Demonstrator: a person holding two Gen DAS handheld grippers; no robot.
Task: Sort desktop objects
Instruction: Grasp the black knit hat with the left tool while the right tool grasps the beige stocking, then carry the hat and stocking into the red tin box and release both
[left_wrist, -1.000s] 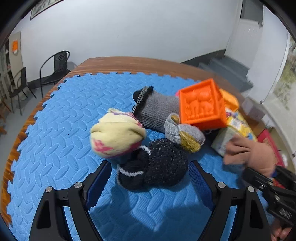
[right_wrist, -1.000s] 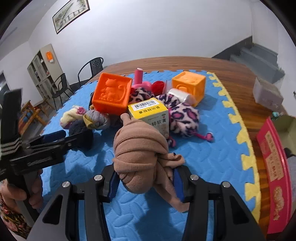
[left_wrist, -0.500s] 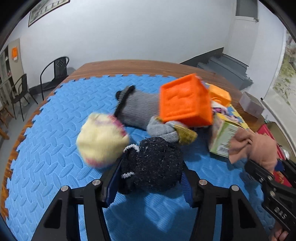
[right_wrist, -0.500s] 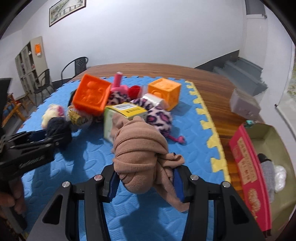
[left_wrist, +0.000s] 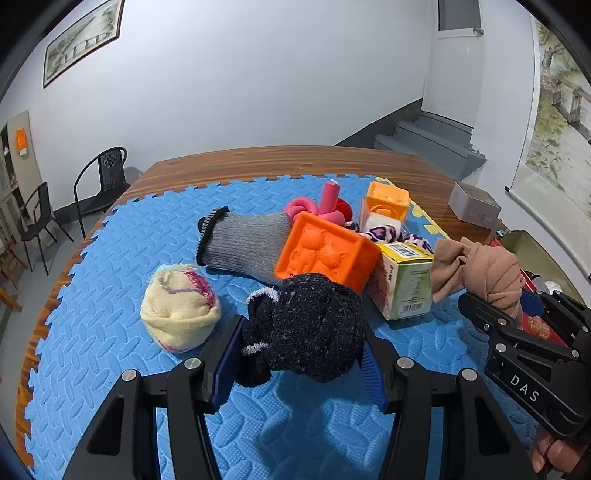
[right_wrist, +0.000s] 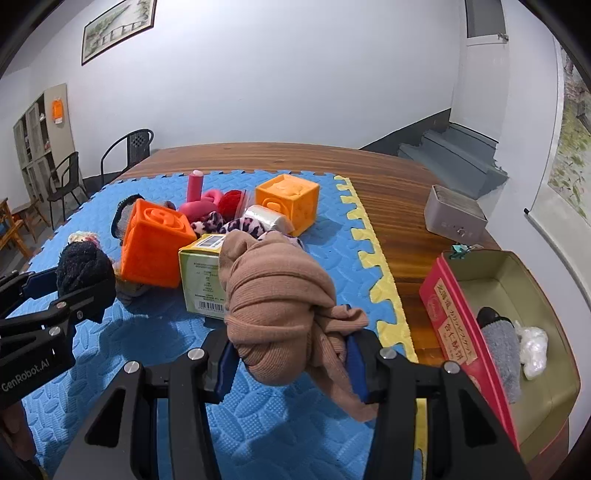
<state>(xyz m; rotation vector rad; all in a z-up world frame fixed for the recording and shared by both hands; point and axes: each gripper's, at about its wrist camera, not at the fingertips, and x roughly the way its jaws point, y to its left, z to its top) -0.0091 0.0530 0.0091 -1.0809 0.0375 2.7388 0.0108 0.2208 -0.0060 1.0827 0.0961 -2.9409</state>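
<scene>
My left gripper (left_wrist: 301, 354) is shut on a black speckled sock ball (left_wrist: 306, 328), held just above the blue foam mat (left_wrist: 110, 258). The right wrist view shows that same sock ball (right_wrist: 83, 266) at the left. My right gripper (right_wrist: 290, 354) is shut on a tan sock ball (right_wrist: 277, 302) with a loose end hanging down. An open red box (right_wrist: 461, 325) stands right of it on the wooden table, with a grey sock (right_wrist: 498, 343) and a white bundle (right_wrist: 532, 347) inside.
On the mat lie a cream-and-pink sock ball (left_wrist: 181, 310), a long grey sock (left_wrist: 247, 243), two orange cubes (left_wrist: 328, 254) (left_wrist: 388, 199), a yellow-green carton (left_wrist: 404, 284), leopard-print fabric (left_wrist: 384, 234) and a pink toy (left_wrist: 325, 203). A grey tin (right_wrist: 454, 218) sits on the bare wood.
My left gripper closed on the black sock ball and lifted it, swinging right. The right gripper kept its tan sock and turned right, bringing the red box into view.
</scene>
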